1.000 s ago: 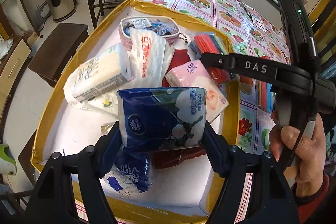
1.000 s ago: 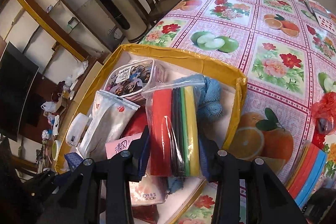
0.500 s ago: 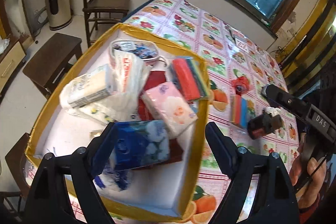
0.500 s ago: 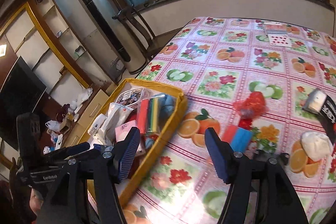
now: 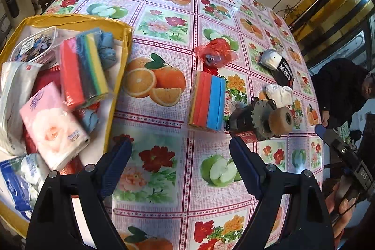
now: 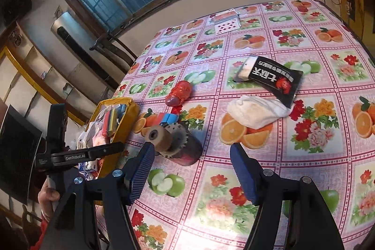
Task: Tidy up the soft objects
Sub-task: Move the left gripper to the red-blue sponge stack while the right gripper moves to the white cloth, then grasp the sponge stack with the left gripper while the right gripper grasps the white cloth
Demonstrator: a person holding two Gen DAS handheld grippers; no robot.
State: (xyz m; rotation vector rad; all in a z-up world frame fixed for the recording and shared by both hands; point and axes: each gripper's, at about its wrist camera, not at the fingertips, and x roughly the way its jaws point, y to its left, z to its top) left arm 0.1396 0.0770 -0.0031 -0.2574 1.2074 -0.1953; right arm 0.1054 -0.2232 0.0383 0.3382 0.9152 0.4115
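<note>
Yellow box [image 5: 119,76] at table's left edge, packed: pink tissue pack [image 5: 52,123], bagged sponges [image 5: 82,72] inside. Left gripper [image 5: 180,163] spread wide, empty, over tablecloth [image 5: 164,15]. Loose sponge stack [image 5: 207,102] mid-table beside grinder [image 5: 260,121]. White cloth [image 6: 255,110] further right. Right gripper [image 6: 192,172] agape, holding nothing

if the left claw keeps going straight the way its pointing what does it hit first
Probably the stack of coloured sponges on the tablecloth. It lies ahead of the open left claw, with only bare cloth between, though depth is hard to judge.
</note>
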